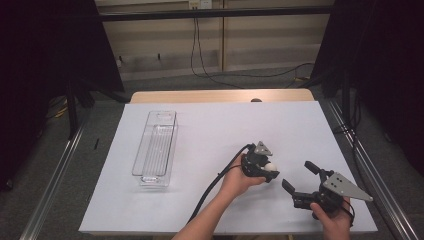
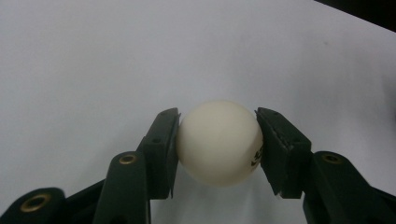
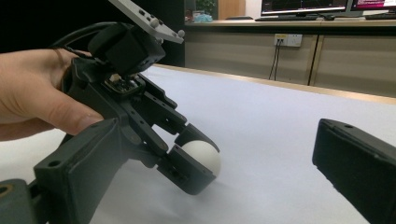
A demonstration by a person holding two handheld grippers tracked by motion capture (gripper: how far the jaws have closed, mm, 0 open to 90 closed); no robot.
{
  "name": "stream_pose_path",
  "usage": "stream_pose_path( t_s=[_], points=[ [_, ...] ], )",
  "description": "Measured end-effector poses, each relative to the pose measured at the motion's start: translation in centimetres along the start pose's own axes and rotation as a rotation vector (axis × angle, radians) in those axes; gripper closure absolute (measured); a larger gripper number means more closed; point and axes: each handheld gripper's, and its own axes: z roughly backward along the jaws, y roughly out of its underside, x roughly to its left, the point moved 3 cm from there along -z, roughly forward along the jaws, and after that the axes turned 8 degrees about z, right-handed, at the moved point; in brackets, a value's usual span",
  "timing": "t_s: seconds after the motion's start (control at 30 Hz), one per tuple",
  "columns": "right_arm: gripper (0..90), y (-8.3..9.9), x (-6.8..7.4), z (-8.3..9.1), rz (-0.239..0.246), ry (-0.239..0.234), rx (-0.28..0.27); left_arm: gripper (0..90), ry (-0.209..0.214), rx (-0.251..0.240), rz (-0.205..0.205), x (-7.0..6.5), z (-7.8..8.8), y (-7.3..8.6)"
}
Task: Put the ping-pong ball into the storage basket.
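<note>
My left gripper (image 1: 265,172) pinches a small, smooth, cream-white plastic ball (image 2: 219,142), its two black pads pressed on the ball's opposite flanks at about 9 and 3 o'clock in the left gripper view. The ball sits low over the white paper-covered table (image 1: 210,130), toward 5 o'clock of the sheet in the high view; from the right gripper view I cannot tell whether it still touches the surface or is just clear of it.

My right gripper (image 1: 301,177) rests just beside it on the same corner of the table, jaws spread wide and holding nothing.

I judge the ball hollow and very light, a stiff thin shell that would dent under a hard squeeze and roll off at the least nudge. Its glossy curve offers the flat pads little to bite, so the widest line across the middle, where I have it now, is the safest hold; a grip above or below that line would likely squirt it out.

A clear, long, rectangular plastic bin (image 1: 156,147) stands well apart at about 9 o'clock from the ball, empty as far as I can see.
</note>
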Motion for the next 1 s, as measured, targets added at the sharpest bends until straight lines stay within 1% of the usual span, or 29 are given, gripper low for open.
stream_pose_path(
  t_s=[0.03, 0.07, 0.1, 0.13, 0.17, 0.2, 0.27, 0.3, 0.33, 0.37, 0.4, 0.43, 0.47, 0.5, 0.53, 0.57, 0.6, 0.63, 0.7, 0.73, 0.77, 0.8, 0.83, 0.87, 0.9, 0.97, 1.0],
  points=[
    [1.2, 0.0, 0.0, 0.0, 0.001, 0.001, 0.0, 51.1, 0.008, -0.013, 0.007, 0.0, 0.0, 0.0],
    [1.3, 0.0, 0.0, 0.0, 0.0, 0.0, 0.0, 51.0, 0.006, -0.019, 0.017, 0.1, 0.2, 0.0],
    [1.3, 0.0, 0.0, -0.1, -0.001, 0.003, -0.002, 51.1, 0.004, -0.007, 0.017, 0.2, 0.4, -0.1],
    [1.3, 0.0, 0.0, -0.1, 0.0, 0.004, -0.002, 51.1, 0.006, -0.011, 0.023, 0.2, 0.6, -0.1],
    [1.3, 0.0, 0.0, -0.1, 0.0, 0.001, -0.002, 51.1, -0.002, -0.005, 0.024, 0.3, 0.8, -0.1],
    [1.3, 0.0, 0.0, -0.1, 0.0, 0.001, -0.002, 51.1, -0.008, -0.009, 0.026, 0.3, 0.9, -0.1],
    [1.3, 0.0, 0.0, -0.1, 0.0, 0.004, -0.002, 51.1, 0.008, -0.02, 0.037, 0.4, 1.1, -0.1],
    [1.3, 0.0, 0.1, -0.1, -0.001, 0.001, -0.001, 51.1, -0.004, -0.012, 0.029, 0.5, 1.3, -0.1],
    [1.3, 0.0, 0.1, -0.1, 0.0, 0.001, -0.002, 51.1, -0.006, -0.012, 0.028, 0.5, 1.4, -0.1],
    [1.3, 0.0, 0.1, -0.1, -0.001, 0.001, -0.003, 51.1, 0.005, -0.024, 0.033, 0.5, 1.4, -0.1],
    [1.3, 0.0, 0.1, -0.1, -0.001, 0.0, -0.002, 51.1, -0.007, -0.021, 0.038, 0.4, 1.6, -0.1],
    [1.3, 0.0, 0.1, -0.1, -0.001, 0.0, -0.002, 51.1, 0.0, -0.026, 0.051, 0.5, 1.7, -0.1],
    [1.2, 0.0, 0.1, -0.1, -0.001, 0.001, -0.001, 51.1, -0.003, -0.017, 0.044, 0.6, 1.8, -0.1],
    [1.3, 0.0, 0.0, -0.1, -0.001, 0.0, -0.002, 51.1, 0.002, -0.027, 0.057, 0.6, 1.9, -0.1],
    [1.3, 0.0, 0.1, -0.1, -0.001, 0.0, -0.002, 51.1, 0.0, -0.021, 0.058, 0.7, 2.0, -0.1],
    [1.3, 0.0, 0.1, -0.1, -0.001, 0.001, -0.001, 51.1, -0.005, -0.038, 0.069, 0.7, 2.0, -0.1],
    [1.3, 0.0, 0.0, -0.1, -0.001, 0.001, -0.001, 51.1, 0.004, -0.026, 0.062, 0.8, 2.2, -0.1],
    [1.3, 0.0, 0.0, -0.1, 0.0, 0.003, -0.002, 51.1, 0.001, -0.027, 0.071, 0.8, 2.3, -0.1],
    [1.3, 0.0, 0.0, -0.1, -0.002, 0.002, -0.002, 51.1, -0.009, -0.036, 0.077, 1.0, 2.4, -0.1],
    [1.3, 0.0, 0.0, -0.1, -0.003, 0.002, -0.002, 51.1, -0.001, -0.033, 0.076, 1.0, 2.6, -0.1],
    [1.3, 0.0, 0.0, -0.1, -0.002, 0.001, -0.003, 51.1, -0.009, -0.036, 0.082, 1.1, 2.8, -0.1],
    [1.3, 0.0, 0.0, -0.1, 0.0, 0.002, -0.003, 51.1, 0.003, -0.041, 0.083, 1.1, 2.9, -0.1],
    [1.3, 0.0, 0.0, -0.1, 0.0, 0.002, -0.003, 51.1, -0.015, -0.028, 0.085, 1.2, 3.1, -0.1],
    [1.3, 0.0, 0.0, -0.1, -0.001, 0.001, -0.003, 51.1, -0.001, -0.049, 0.096, 1.2, 3.1, -0.1],
    [1.3, 0.0, 0.0, -0.1, -0.003, 0.001, -0.002, 51.1, -0.013, -0.038, 0.098, 1.3, 3.2, -0.1],
    [1.3, 0.0, 0.0, -0.1, -0.002, -0.001, -0.001, 51.1, -0.012, -0.035, 0.093, 1.5, 3.4, -0.1],
    [1.3, 0.0, 0.1, -0.1, 0.0, -0.002, -0.001, 51.1, -0.016, -0.033, 0.102, 1.5, 3.5, -0.1]
  ],
)
